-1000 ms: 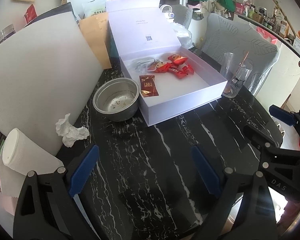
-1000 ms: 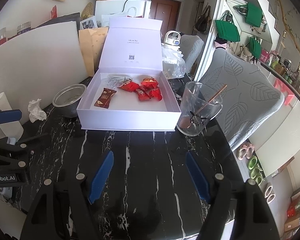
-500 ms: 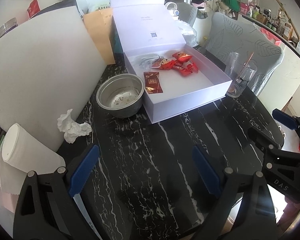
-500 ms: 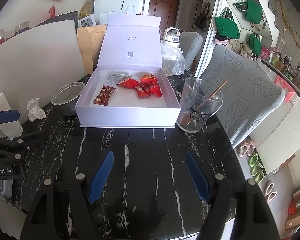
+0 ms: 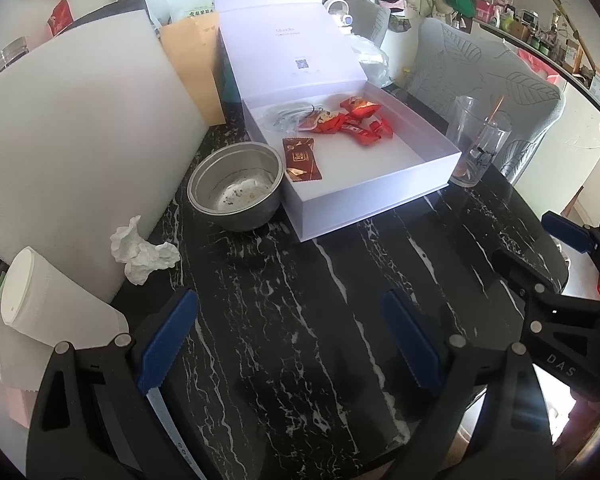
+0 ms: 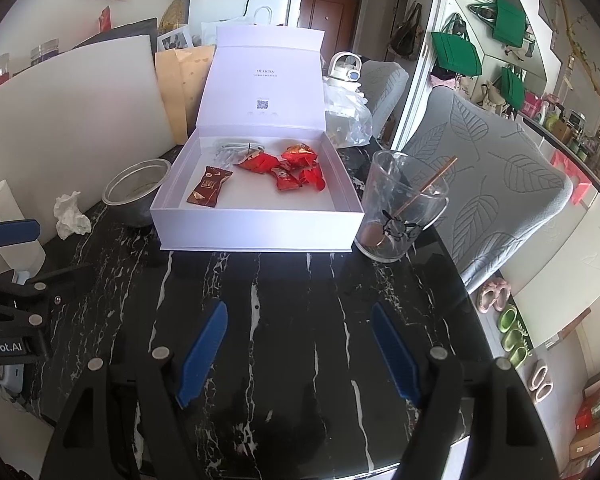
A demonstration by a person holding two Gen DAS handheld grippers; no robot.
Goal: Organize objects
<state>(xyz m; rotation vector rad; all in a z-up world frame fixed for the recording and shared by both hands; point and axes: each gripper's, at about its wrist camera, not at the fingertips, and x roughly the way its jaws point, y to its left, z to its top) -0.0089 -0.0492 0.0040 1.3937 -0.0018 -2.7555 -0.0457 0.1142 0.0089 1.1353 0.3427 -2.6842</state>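
White box [image 6: 256, 228] w/ red packets [image 6: 288, 168]; both grippers agape.

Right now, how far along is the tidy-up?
Done: red snack packets and a brown sachet lie in the open white box. In hand: nothing; left gripper and right gripper both hover with jaws open. Left: crumpled tissue, metal bowl and glass cup sit on the table, lid up.
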